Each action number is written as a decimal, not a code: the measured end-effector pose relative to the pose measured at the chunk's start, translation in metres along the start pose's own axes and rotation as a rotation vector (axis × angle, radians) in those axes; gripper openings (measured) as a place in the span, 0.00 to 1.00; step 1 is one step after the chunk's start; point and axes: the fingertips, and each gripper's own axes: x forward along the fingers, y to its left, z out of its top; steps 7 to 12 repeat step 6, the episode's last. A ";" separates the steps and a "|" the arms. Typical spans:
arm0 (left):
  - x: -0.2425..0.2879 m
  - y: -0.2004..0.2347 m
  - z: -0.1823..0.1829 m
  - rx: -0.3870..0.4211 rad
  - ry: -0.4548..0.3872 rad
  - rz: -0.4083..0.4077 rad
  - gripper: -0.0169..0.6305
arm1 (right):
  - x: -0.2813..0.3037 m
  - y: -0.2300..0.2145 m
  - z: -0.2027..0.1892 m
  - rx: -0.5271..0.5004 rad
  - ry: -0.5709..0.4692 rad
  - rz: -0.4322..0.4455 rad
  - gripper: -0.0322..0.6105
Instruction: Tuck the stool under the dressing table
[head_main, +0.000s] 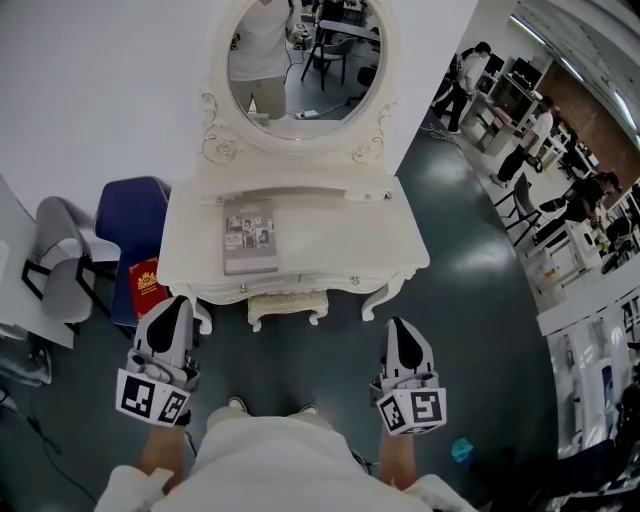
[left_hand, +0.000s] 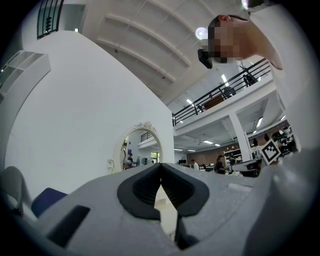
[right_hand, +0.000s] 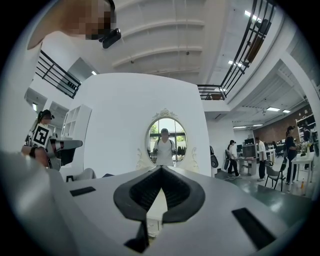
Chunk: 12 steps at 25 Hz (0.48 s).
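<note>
Head view shows the stool (head_main: 288, 306) at 12 o'clock, mostly beneath the tabletop (head_main: 330, 240), with left claw (head_main: 176, 305) and right claw (head_main: 399, 328) pressed together and empty, so any final nudge should push squarely on its front edge.

I had bare dark floor (head_main: 300, 360) open between me and the white carved dressing table (head_main: 340, 240). A cream carved stool (head_main: 287, 305) filled its knee gap. A blue padded chair (head_main: 130, 215) and a red box (head_main: 147, 283) crowded its left side, while its right side lay open.
</note>
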 end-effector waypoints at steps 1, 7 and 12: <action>0.001 0.000 0.000 -0.003 0.000 -0.002 0.05 | 0.001 0.000 0.000 0.000 0.002 -0.001 0.05; 0.005 -0.001 -0.004 -0.014 0.000 -0.014 0.05 | 0.004 0.000 -0.002 -0.003 0.006 -0.006 0.05; 0.005 -0.001 -0.004 -0.014 0.000 -0.014 0.05 | 0.004 0.000 -0.002 -0.003 0.006 -0.006 0.05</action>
